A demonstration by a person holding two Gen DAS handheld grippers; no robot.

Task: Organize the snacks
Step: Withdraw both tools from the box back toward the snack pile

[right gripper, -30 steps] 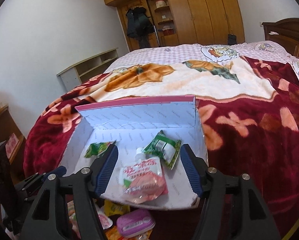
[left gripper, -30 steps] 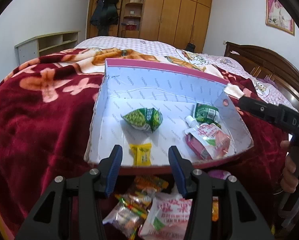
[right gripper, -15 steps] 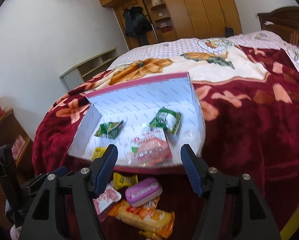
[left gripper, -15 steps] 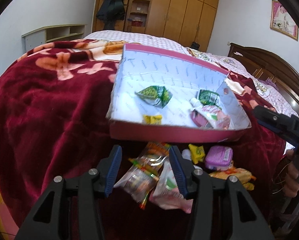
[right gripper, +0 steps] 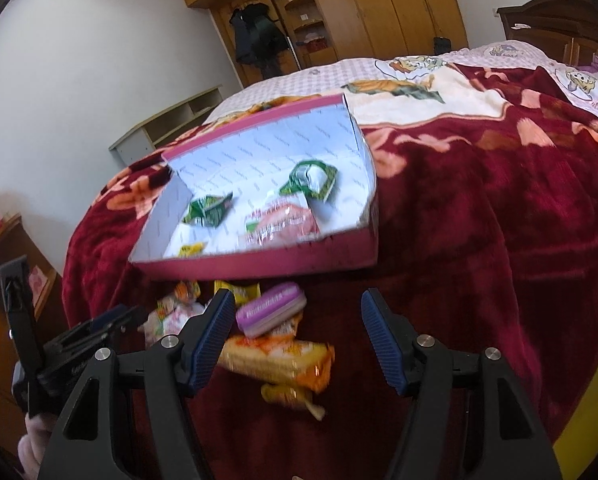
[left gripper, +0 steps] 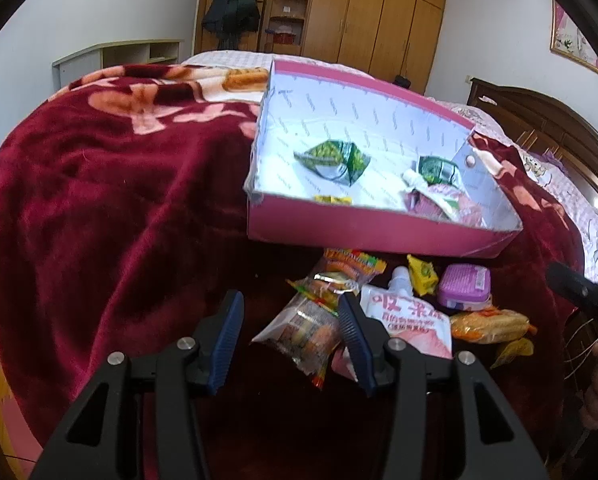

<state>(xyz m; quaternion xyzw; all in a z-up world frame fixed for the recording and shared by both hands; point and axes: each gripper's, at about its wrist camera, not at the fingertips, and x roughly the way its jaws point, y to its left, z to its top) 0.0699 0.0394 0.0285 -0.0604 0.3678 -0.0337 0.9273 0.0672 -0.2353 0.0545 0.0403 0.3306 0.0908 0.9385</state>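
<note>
Both views have pulled back from over the pink box (left gripper: 363, 228) to the loose snacks (left gripper: 311, 328) heaped just before it on the bed; left gripper (left gripper: 289, 340) and right gripper (right gripper: 297, 342) hover spread and empty, so I judge another pick comes next.

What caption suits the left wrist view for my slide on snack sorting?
Open left hand-held gripper above loose snack packets on a red blanket, before a partly filled pink box.

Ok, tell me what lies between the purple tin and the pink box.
Only a small yellow candy packet lies between the purple tin and the pink box; the rest is red blanket, per the right wrist view.
</note>
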